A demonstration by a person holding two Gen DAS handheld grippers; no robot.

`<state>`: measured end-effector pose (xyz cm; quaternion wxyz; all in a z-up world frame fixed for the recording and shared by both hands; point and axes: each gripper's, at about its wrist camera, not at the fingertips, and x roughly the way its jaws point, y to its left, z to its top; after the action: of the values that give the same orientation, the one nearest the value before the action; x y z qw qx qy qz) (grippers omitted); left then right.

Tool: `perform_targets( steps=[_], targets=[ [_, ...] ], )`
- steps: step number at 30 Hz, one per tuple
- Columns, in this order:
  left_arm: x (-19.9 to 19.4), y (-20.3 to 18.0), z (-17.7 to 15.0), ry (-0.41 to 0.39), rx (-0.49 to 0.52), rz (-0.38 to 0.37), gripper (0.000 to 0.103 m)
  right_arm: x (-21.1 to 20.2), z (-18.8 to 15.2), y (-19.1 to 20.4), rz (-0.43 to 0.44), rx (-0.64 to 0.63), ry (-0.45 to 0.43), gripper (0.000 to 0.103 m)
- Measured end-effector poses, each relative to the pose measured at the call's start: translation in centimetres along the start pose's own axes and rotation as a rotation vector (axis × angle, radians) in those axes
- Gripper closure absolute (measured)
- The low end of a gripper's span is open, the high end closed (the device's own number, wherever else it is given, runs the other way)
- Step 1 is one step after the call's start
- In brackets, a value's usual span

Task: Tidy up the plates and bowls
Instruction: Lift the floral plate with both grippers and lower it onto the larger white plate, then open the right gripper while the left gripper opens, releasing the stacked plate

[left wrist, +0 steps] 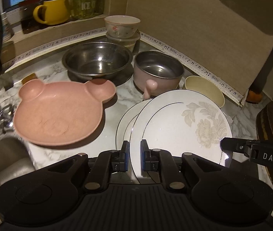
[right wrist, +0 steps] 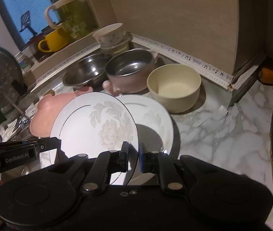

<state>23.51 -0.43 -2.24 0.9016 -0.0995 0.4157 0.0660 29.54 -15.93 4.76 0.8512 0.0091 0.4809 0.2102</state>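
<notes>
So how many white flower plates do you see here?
2. One white plate is lifted, gripped at its rim by the left tool and the right tool. The second plate lies beneath on the counter. More may be hidden.

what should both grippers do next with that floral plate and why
Probably lower the floral plate onto the matching plate lying on the marble counter. Both the left gripper and right gripper clamp its rim, holding it tilted just above that plate, so stacking them looks closest.
</notes>
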Motion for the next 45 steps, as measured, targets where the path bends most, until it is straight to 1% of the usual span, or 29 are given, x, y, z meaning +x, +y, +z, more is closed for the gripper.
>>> perform_targets(
  steps=[6, 17, 21, 30, 35, 42, 45],
  targets=[
    [2.5, -0.6, 1.1, 0.029, 0.015, 0.023, 0.092, 1.8, 1.3, -1.4, -0.007, 0.008, 0.017, 0.092],
    [5.4, -1.0, 1.2, 0.093, 0.039, 0.052, 0.093, 4.8, 2.1, -2.4, -0.012, -0.008, 0.075, 0.092],
    [5.8, -1.0, 1.1, 0.107, 0.035, 0.055, 0.093, 5.4, 2.2, -2.7, -0.013, -0.011, 0.091, 0.092],
    [6.4, -1.5, 0.9, 0.122, 0.074, 0.067, 0.092, 6.3, 2.2, -3.1, -0.006, -0.010, 0.117, 0.092],
    [6.9, -1.5, 0.6, 0.139, 0.076, 0.069, 0.092, 6.9, 2.1, -3.5, -0.003, 0.004, 0.130, 0.091],
    [7.0, -1.5, 0.7, 0.137, 0.079, 0.070, 0.092, 7.3, 2.2, -3.9, 0.006, 0.028, 0.136, 0.091],
    [6.7, -1.6, 0.6, 0.126, 0.097, 0.072, 0.092, 7.3, 2.2, -4.0, 0.009, 0.034, 0.133, 0.092]
  ],
)
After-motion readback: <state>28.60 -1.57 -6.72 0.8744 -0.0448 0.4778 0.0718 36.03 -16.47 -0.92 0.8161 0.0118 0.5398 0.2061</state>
